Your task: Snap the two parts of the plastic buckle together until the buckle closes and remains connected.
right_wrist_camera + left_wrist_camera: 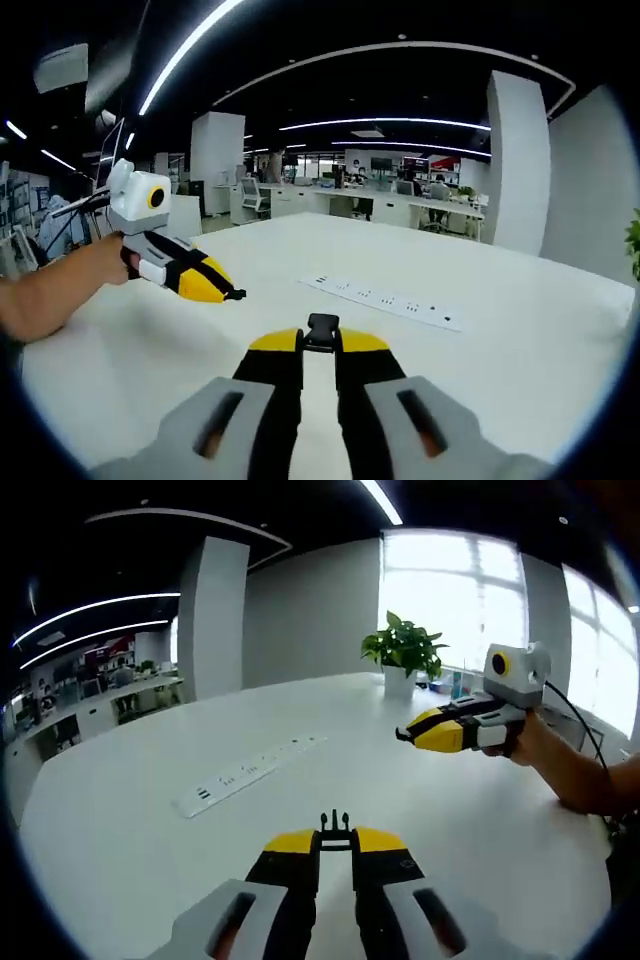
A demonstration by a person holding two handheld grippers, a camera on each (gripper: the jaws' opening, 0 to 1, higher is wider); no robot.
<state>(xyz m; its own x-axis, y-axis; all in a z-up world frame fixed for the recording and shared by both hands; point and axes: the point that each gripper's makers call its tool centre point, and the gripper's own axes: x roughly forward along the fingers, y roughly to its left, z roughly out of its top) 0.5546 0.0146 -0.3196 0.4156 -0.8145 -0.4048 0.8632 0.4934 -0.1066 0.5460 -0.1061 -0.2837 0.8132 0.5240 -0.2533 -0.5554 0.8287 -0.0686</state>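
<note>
Above the white table (150, 810), both grippers are held in the air, each clamped on one half of the black plastic buckle. In the left gripper view, the left gripper (336, 842) pinches the pronged buckle part (336, 827) between its yellow tips, prongs pointing away; the right gripper (405, 734) hangs to the far right, near a potted plant (404, 650). In the right gripper view, the right gripper (320, 343) grips the socket buckle part (321, 331), and the left gripper (236, 294) floats at left, well apart. A white power strip (385, 299) lies flat farther back.
</note>
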